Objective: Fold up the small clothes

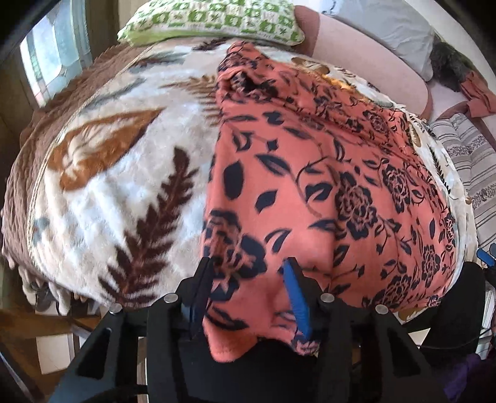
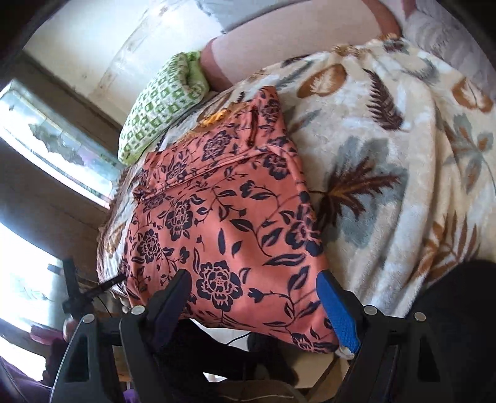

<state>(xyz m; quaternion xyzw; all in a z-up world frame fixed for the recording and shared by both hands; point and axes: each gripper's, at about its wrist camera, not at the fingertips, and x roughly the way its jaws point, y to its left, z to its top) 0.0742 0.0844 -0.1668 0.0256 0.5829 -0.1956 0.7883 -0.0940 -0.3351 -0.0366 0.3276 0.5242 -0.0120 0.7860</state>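
A coral garment with a dark navy flower and leaf print lies spread on a fleece blanket with brown leaf shapes. My left gripper is at the garment's near left part, shut on a bunched fold of it. The fabric is pinched between the black finger and the blue pad, and its hem hangs over the gripper body. In the right wrist view the same garment runs away from me. My right gripper stands wide open over its near edge, with cloth lying between the fingers but not pressed.
A green and white patterned pillow lies past the garment's far end, beside a pink bolster. A striped cushion is at the right. A window lies to the left of the bed. The blanket stretches right of the garment.
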